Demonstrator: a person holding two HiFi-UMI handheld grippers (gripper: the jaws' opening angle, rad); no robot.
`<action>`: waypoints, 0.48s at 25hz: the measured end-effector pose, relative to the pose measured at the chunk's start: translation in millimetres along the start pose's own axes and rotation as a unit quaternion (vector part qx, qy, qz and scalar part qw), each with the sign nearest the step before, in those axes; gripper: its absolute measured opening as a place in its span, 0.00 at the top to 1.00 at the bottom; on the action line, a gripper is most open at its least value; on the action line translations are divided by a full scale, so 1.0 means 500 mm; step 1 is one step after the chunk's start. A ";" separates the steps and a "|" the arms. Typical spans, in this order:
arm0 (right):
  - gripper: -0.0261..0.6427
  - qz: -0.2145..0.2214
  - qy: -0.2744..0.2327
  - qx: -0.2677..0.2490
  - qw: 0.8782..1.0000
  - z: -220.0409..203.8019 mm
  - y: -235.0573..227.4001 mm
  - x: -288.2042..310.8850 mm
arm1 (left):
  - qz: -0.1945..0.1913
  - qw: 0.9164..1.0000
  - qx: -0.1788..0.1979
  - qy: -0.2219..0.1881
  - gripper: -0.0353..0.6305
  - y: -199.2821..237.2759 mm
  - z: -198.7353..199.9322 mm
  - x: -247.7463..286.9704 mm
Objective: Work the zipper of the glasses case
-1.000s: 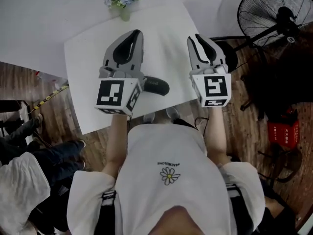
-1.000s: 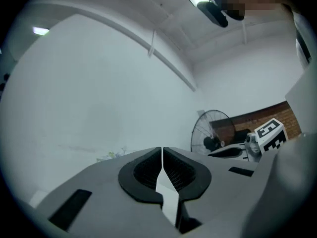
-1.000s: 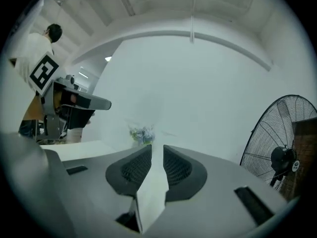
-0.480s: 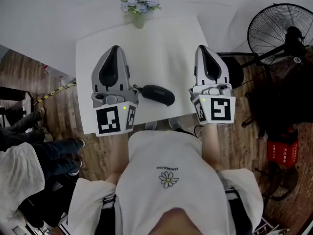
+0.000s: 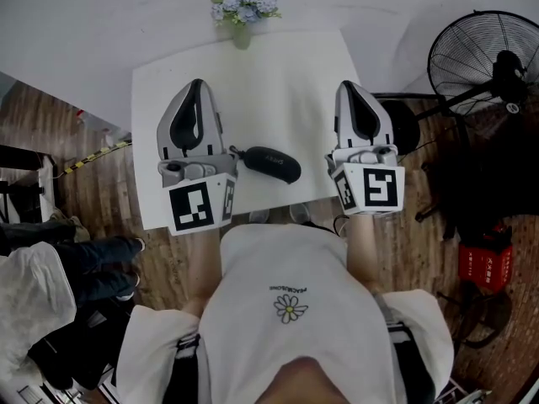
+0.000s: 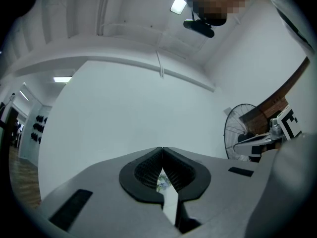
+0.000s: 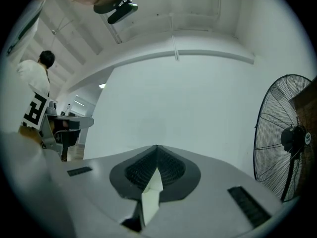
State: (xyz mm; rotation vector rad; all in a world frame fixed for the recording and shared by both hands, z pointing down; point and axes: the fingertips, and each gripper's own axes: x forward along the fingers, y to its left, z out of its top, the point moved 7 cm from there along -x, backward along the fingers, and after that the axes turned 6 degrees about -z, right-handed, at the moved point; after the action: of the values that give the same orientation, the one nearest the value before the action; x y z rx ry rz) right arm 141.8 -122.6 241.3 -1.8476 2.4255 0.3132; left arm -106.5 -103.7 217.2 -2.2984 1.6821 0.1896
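Currently: dark glasses case (image 5: 271, 163) lies flat on the white worktop (image 5: 278, 82), near the front edge. It sits between the two grippers, and its left end is just beside the body of the left gripper (image 5: 198, 84). A small tab shows at that end; the zipper itself is too small to read.

Left gripper: jaws together at the tips, nothing between the pads, only a narrow slit lower down. It points away from the person, toward the wall.

Right gripper (image 5: 348, 85): jaws fully closed, tips meeting, empty. It is at the worktop's right edge, well apart from the case.

Neither pair of jaws is on the case.

Surroundings: small vase of flowers (image 5: 243, 2) at the far edge of the worktop; standing fan (image 5: 493, 57) on the wooden floor to the right.
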 end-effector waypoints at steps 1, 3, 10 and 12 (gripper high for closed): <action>0.95 -0.001 0.001 -0.002 1.000 0.000 0.000 0.000 | 0.001 1.000 0.001 0.000 0.92 0.001 0.000 0.000; 0.95 -0.002 0.003 -0.006 1.000 -0.001 0.000 -0.001 | 0.002 1.000 0.000 0.000 0.92 0.003 0.000 0.001; 0.95 -0.002 0.010 -0.019 1.000 -0.004 0.007 -0.002 | 0.001 1.000 -0.005 0.007 0.92 0.003 -0.006 -0.001; 0.95 -0.002 0.010 -0.021 1.000 -0.004 0.011 -0.003 | 0.000 1.000 -0.004 0.008 0.92 0.003 -0.007 -0.004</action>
State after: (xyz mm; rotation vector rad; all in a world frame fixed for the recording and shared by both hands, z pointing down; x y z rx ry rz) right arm 137.1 -120.4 244.2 -1.8805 2.4470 0.3490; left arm -108.5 -103.5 220.9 -2.3128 1.6918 0.1794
